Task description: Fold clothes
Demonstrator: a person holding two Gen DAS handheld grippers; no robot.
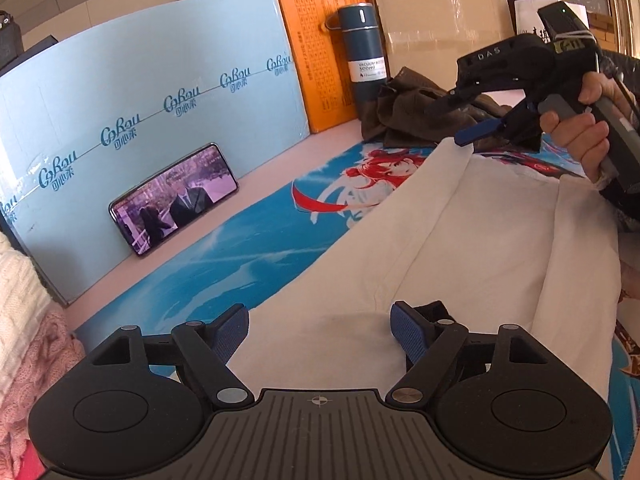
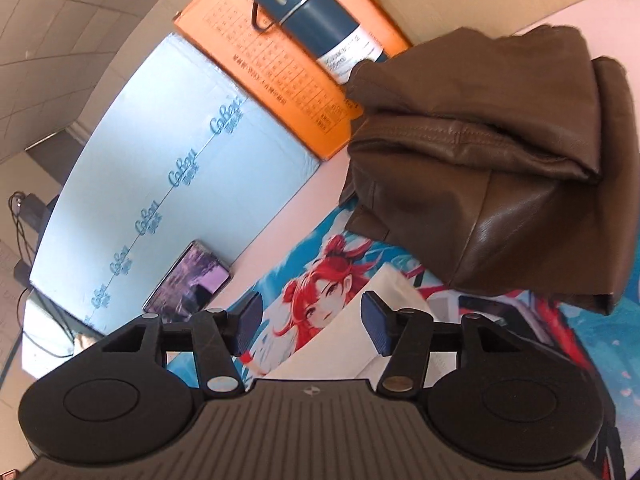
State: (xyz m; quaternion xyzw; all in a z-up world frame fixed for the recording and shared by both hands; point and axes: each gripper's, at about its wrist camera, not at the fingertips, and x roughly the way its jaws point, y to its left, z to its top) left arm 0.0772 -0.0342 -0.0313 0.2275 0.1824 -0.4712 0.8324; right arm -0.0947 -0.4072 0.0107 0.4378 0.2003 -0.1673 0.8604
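White garment (image 1: pixel 460 240) lies spread on the bench (image 1: pixel 264 168), ahead of the left hand-held gripper (image 1: pixel 319 334), jaws apart over its near edge. Right hand-held gripper (image 2: pixel 312 326), jaws apart, hovers at its far corner; brown jacket (image 2: pixel 480 160) beyond. Grip matching corners, lifting evenly.

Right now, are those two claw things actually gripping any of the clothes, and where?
No. The left gripper and the right gripper are both open over the white garment, clamping nothing.

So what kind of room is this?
Probably a makeshift workroom, not a home: cardboard boxes wall off the table, a phone leans against one, and clothes such as a white shirt wait for folding.
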